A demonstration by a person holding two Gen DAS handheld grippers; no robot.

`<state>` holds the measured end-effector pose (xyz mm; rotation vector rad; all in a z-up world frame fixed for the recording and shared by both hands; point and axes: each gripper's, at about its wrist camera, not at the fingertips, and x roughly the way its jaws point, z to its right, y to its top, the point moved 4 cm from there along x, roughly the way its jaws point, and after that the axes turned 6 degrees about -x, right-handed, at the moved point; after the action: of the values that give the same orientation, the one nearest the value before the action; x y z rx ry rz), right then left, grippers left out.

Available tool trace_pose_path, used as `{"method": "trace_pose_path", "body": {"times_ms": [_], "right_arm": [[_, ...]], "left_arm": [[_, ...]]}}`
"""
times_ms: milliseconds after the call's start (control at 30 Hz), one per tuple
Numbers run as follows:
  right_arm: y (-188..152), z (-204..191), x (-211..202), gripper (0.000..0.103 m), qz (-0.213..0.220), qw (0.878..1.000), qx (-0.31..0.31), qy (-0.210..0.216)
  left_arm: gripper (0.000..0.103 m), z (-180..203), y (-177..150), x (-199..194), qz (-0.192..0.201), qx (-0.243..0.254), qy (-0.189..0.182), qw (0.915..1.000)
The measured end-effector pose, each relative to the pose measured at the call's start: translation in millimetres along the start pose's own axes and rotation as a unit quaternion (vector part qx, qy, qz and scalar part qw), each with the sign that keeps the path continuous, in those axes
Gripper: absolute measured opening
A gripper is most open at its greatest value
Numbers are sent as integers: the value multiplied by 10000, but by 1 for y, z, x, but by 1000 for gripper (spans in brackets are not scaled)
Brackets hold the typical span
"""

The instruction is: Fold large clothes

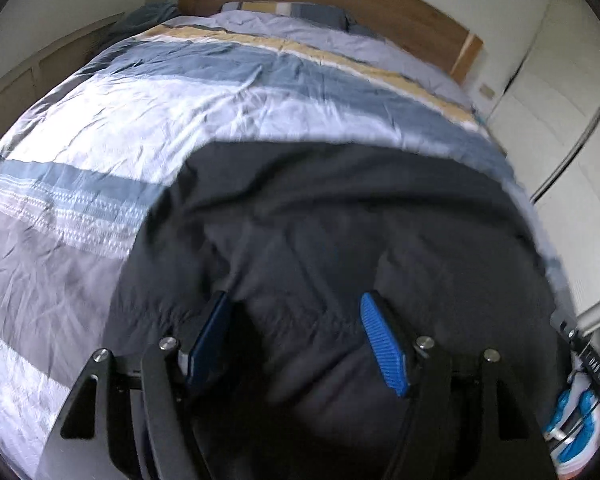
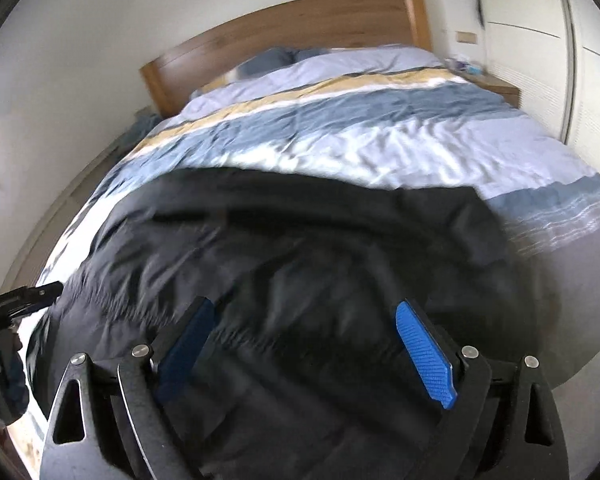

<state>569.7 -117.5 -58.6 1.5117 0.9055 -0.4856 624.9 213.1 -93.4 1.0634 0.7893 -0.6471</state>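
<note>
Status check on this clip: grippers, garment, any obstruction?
Left gripper open, right gripper open, both empty. Dark garment lying on striped duvet. Nothing in the way.

Soft daylight, both views. Glare blows out the white duvet (image 2: pixel 380 148) stripe; bright patch at right view's left edge (window?). Motion blur smears the dark garment (image 1: pixel 340 220). Heavy fisheye bend, black vignette corners.

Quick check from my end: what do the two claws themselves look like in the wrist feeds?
Both match: the left claw and right claw each have two black angular metal fingers with cut-out slots and silver pivot screws, lined with bright blue ribbed pads. Black cabling hangs by the right claw at the left view's edge.
</note>
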Motion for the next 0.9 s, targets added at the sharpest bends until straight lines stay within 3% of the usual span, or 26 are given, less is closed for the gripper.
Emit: {"method": "trace_pose_path", "body": {"times_ms": [133,333,433,633,767,900], "right_arm": [[-21,14,14,92,-245,9993,259,102],[-22,40,0,92,-253,9969,227,-707],[-22,31,-17,92,-45,9982,181,-574],[-34,-12,-41,95,255,9993,-210,-161],[-47,-33,-33,97,159,9989,-436,4],[-57,-30,-24,101,99,9993,-351,25]], "left_arm": [[67,-7,-20,5,16,214,235,9995],[67,3,-40,-30,604,433,488,9960],[67,12,-53,-49,885,505,440,9938],[67,20,-67,-59,1073,619,442,9913],[67,22,-76,-54,1047,676,478,9911],[67,21,-81,-50,1105,681,473,9904]]}}
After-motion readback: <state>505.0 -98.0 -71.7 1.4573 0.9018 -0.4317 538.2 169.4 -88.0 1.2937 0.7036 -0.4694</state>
